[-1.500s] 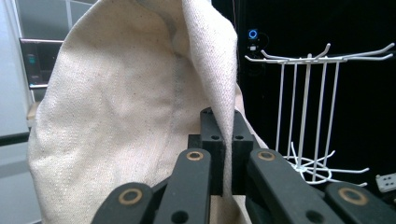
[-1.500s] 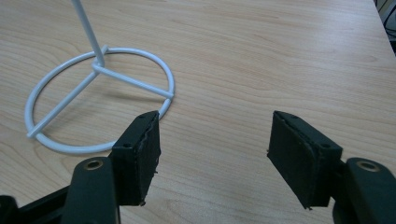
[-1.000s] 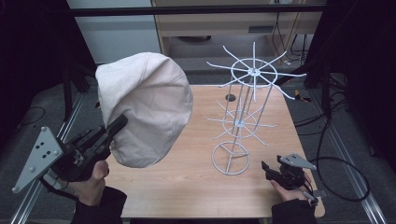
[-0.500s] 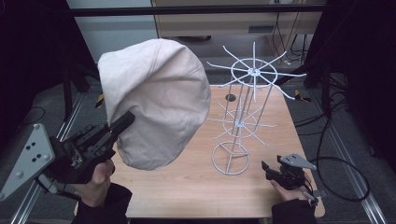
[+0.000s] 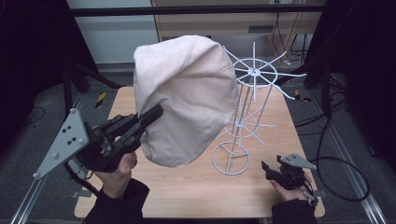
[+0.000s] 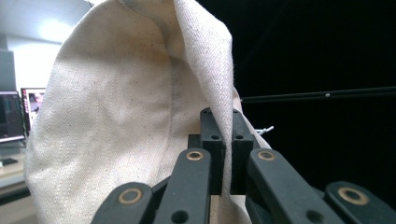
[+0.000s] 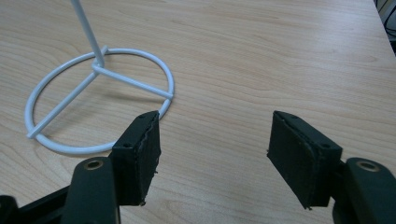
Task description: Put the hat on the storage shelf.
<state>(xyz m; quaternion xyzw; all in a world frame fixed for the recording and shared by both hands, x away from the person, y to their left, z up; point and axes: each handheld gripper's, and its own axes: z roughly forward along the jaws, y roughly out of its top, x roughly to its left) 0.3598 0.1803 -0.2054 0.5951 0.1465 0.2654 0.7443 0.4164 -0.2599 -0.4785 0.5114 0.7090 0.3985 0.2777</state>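
Observation:
A cream fabric hat [image 5: 187,98] hangs in the air over the left half of the wooden table [image 5: 187,186]. My left gripper [image 5: 152,114] is shut on its edge; in the left gripper view the cloth of the hat [image 6: 130,121] runs down between the closed jaws of the gripper [image 6: 226,135]. A white wire stand [image 5: 243,121] with spoked tiers rises just right of the hat, its ring base [image 7: 100,93] on the table. Low at the front right my right gripper [image 5: 273,170] stands open, and in its own view the gripper [image 7: 212,149] holds nothing, close to the ring base.
Metal rails [image 5: 348,172] run along both sides of the table. Black cables [image 5: 336,154] lie on the floor at the right. A cabinet [image 5: 210,18] stands behind the table, and a monitor [image 6: 11,116] glows far off.
My left gripper has carried the hat up and to the right, so it now hangs next to the stand's top wheel. The right gripper has stayed put.

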